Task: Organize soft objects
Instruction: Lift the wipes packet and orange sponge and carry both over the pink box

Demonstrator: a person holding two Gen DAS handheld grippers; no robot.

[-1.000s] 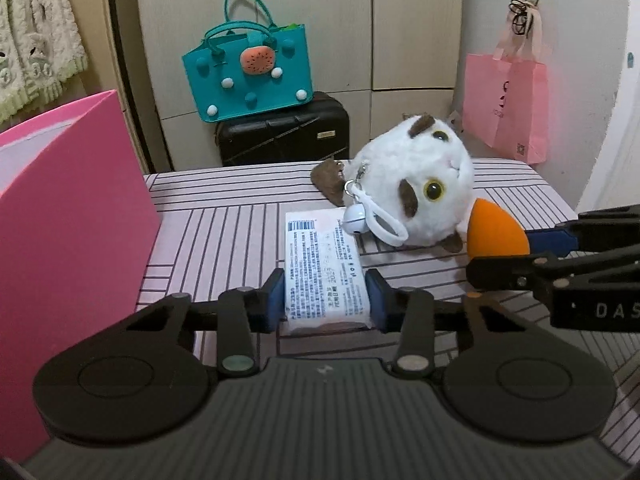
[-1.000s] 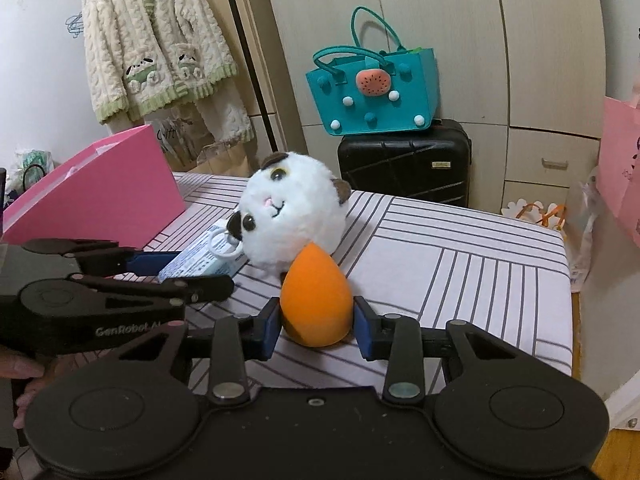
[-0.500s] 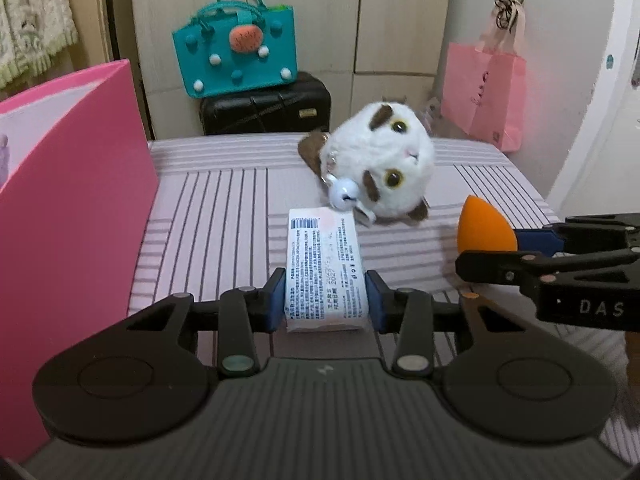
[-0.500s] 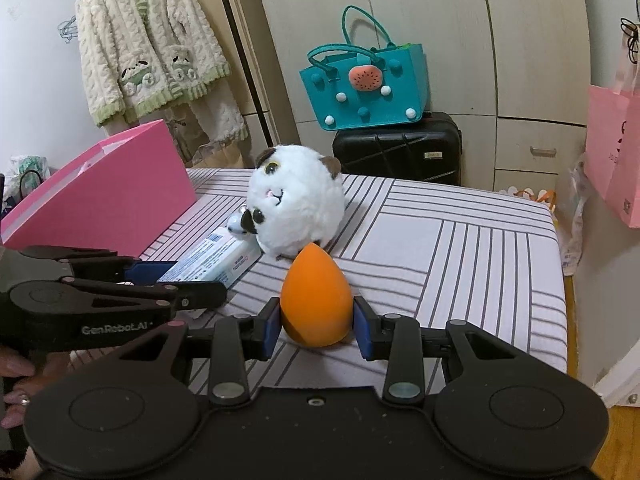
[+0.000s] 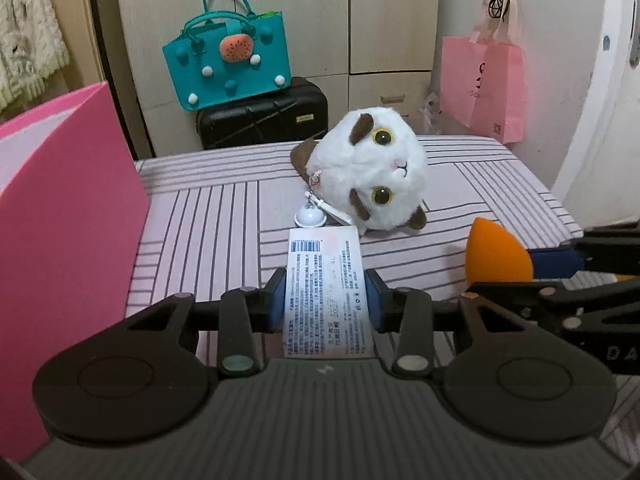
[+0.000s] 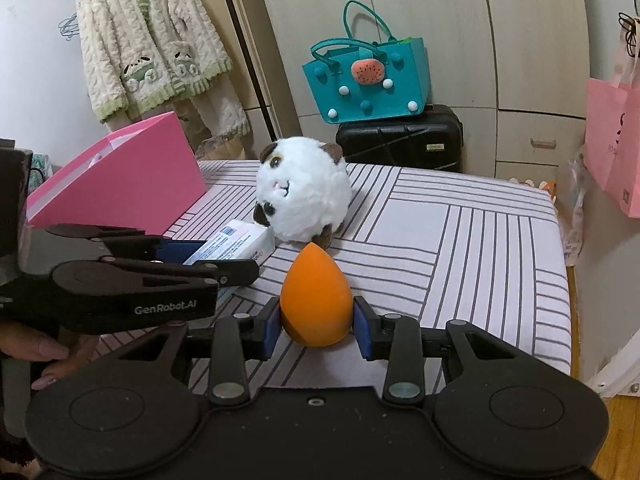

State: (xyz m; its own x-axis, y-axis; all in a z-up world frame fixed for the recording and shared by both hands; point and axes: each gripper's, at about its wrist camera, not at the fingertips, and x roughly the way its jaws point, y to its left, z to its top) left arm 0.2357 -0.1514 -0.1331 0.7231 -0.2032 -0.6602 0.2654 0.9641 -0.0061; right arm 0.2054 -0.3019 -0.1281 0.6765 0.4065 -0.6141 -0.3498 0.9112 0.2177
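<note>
Left wrist view: left gripper [image 5: 325, 304] jaws closing on the white tissue pack [image 5: 326, 292], blue pads against both its sides, pack held above the striped table [image 5: 208, 216]. Round plush cat [image 5: 372, 176] lies just beyond the pack; pink box [image 5: 60, 208] at left. Right wrist view: right gripper [image 6: 316, 326] clamped on the orange sponge [image 6: 316, 296], pointed end up, over the table. Plush cat sits behind the sponge, the tissue pack beside it.
</note>
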